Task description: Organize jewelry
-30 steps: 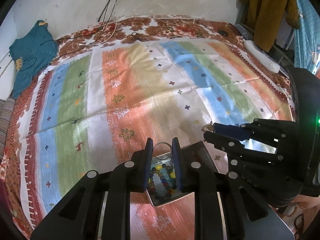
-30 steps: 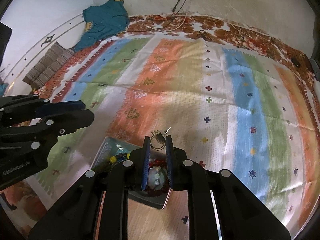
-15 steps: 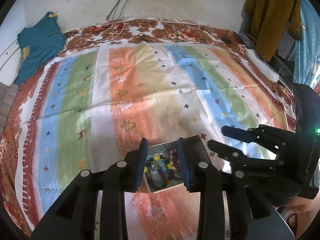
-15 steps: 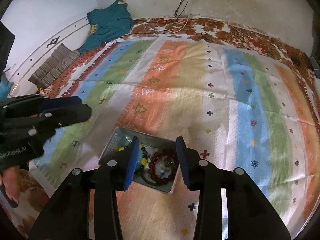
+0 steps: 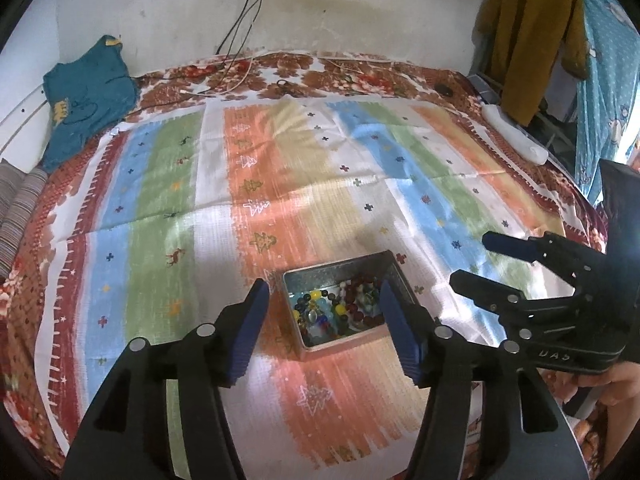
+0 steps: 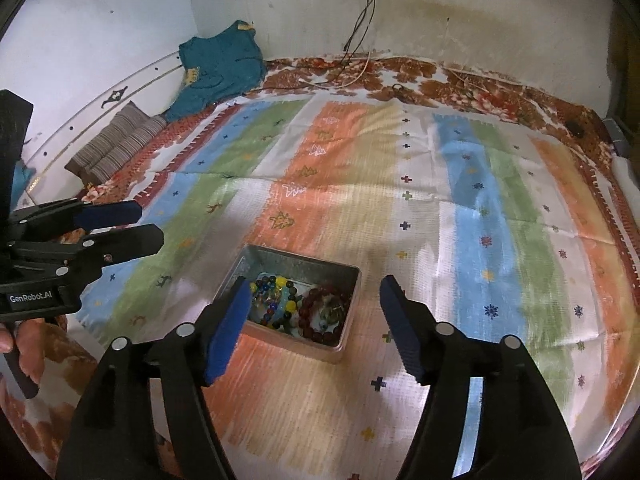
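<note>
Right now the left gripper (image 5: 322,294) has its jaws opening, and nothing is pinched between its blue pads (image 5: 246,330). Past its tips sits a small metal tin (image 5: 394,276), seen through the gap, and the pads do not touch it. The right gripper (image 6: 314,294) is opening its jaws too, and they hold nothing. The same tin lies just past its tips, a bit to the left side of the gap. Inside the tin are the beads (image 6: 276,296), many little round ones in yellow, blue and dark colours, next to a dark red bead bracelet (image 6: 320,312) curled up on the right side of the tin. The tin rests on a striped cloth (image 5: 280,160) with orange, green, blue and white bands, close to the near edge of the bed. A brown flowered sheet (image 5: 312,72) shows along the far edge. A teal shirt (image 5: 86,96) lies at the far left corner by the wall. Black cables (image 5: 240,28) hang down the wall from a plug. A mustard-coloured garment (image 5: 528,36) hangs at the far right.
</note>
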`<state>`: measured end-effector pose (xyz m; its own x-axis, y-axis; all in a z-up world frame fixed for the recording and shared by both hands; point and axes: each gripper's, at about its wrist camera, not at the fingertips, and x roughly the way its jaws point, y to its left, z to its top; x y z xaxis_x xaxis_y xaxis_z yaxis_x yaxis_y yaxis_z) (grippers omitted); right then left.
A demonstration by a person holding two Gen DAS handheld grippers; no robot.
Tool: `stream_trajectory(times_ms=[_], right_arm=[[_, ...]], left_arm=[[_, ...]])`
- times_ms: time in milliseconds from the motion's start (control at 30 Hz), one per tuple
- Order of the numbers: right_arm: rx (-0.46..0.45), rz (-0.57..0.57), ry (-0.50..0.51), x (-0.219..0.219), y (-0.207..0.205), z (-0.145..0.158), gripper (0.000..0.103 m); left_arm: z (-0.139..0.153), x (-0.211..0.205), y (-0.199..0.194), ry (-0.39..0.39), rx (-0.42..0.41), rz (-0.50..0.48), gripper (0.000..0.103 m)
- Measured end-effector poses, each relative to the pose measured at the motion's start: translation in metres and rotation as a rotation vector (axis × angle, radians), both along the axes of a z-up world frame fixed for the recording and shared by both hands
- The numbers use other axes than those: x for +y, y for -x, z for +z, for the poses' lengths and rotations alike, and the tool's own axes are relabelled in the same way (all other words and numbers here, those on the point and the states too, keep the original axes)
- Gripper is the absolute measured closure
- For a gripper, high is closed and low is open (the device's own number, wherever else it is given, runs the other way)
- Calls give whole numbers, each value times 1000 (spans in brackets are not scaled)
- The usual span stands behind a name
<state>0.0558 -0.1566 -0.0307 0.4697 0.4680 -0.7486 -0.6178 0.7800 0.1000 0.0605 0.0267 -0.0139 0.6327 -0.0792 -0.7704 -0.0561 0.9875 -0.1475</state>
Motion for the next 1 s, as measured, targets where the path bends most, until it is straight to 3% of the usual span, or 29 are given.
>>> stream_trajectory(times_ms=[133,267,367,633,1000], right_arm=[[-11,-2,-7,-6,7,2,29],[-8,-1,-17,-11,13,2,25],[-14,6,-26,-14,20,3,23],[-53,23,-56,-25,45,8,15],[-92,26,-78,-33,58,12,7]], left_arm=[[-2,-5,9,-13,-5,-6,39],[-1,-11,24,-41,-34,-1,18],[0,-12,38,-51,-64,12,10],[4,-18,55,-61,-125,14,6],[4,-34,61,-165,-142,26,6]])
